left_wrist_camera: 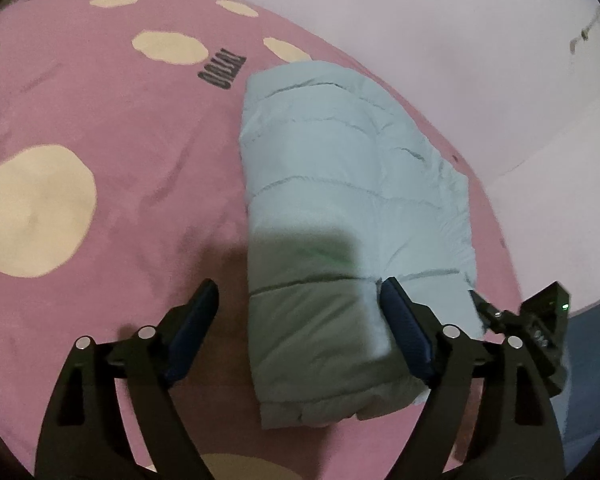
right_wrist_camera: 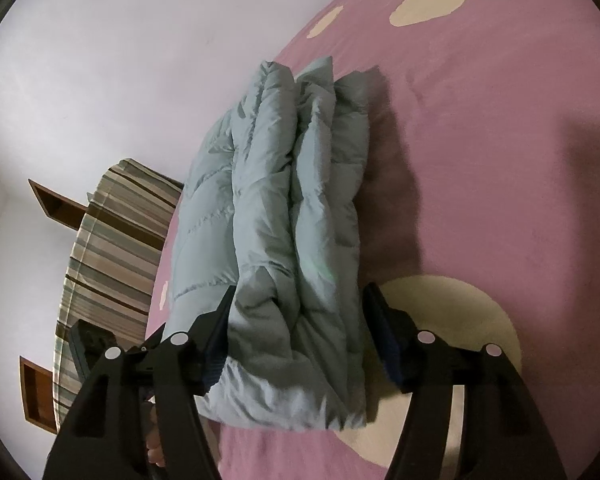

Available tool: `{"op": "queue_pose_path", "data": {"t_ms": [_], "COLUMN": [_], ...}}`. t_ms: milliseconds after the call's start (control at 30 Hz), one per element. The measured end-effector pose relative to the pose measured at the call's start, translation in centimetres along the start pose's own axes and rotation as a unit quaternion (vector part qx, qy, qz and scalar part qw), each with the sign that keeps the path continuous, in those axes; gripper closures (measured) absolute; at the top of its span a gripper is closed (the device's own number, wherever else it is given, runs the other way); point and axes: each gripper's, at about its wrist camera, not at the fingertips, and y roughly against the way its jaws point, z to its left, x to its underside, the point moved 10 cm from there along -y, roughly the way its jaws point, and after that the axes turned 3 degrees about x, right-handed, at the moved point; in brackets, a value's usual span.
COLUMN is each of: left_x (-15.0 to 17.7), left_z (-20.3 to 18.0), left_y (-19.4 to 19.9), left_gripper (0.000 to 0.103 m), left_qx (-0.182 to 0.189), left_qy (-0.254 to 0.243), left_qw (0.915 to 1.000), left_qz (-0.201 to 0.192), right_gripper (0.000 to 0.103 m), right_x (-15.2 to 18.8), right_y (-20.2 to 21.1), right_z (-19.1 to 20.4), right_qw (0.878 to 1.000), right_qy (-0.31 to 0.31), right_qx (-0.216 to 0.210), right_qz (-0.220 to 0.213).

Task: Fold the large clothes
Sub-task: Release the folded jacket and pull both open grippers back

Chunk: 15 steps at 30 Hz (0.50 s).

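Underneath everything, a pink rug (left_wrist_camera: pixel 132 152) with cream spots, spread on a pale floor (left_wrist_camera: pixel 440 28) that runs ahead and right of the left tongs. Printed on the rug ahead-left of those tongs, dark lettering (left_wrist_camera: pixel 222 70), too distorted to read.

Lying on the rug, a light blue puffer jacket (left_wrist_camera: pixel 340 184), folded into a thick quilted bundle. From the left wrist view, stretched lengthwise straight ahead, its near end reaching back between the fingers. From the right wrist view, seen from its side as several stacked layers (right_wrist_camera: pixel 296 208) with fold edges facing the camera, the near end between the fingers there too.

Beyond the rug edge, left of the right tongs, a striped cushion (right_wrist_camera: pixel 112 248) with brown wooden parts (right_wrist_camera: pixel 56 202) beside it; hard to tell what furniture.

Left tongs (left_wrist_camera: pixel 298 300): spread wide, straddling the jacket's left edge, right finger pad (left_wrist_camera: pixel 400 320) pressed against the top of the bundle, left one over bare rug, apart from the fabric. Nothing pinched.

Right tongs (right_wrist_camera: pixel 296 304): also spread wide, both fingers flanking the bundle's near end, left finger (right_wrist_camera: pixel 216 332) touching the fabric, right one just beside it over a cream spot (right_wrist_camera: pixel 452 320). Not clamped. Visible also at the right rim of the left view, by the jacket's near corner.
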Motion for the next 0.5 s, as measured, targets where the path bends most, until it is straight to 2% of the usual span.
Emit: {"op": "queue_pose_path", "data": {"t_ms": [333, 500], "left_x": [0.1, 0.7], "left_z": [-0.4, -0.6], "left_y": [1.8, 3.4], "left_gripper": [0.019, 0.019], "left_qx": [-0.056, -0.088], "left_qy": [-0.037, -0.052], "left_qw": [0.9975, 0.9940], "left_qz": [-0.025, -0.040], "right_gripper": [0.039, 0.036], "right_x": [0.7, 1.0], "right_y": [2.6, 4.4], "right_z": [-0.5, -0.7], "right_qw": [0.999, 0.995], "right_qy": [-0.001, 0.016], "right_qx": [0.033, 0.086], "right_qz": [-0.020, -0.042]}}
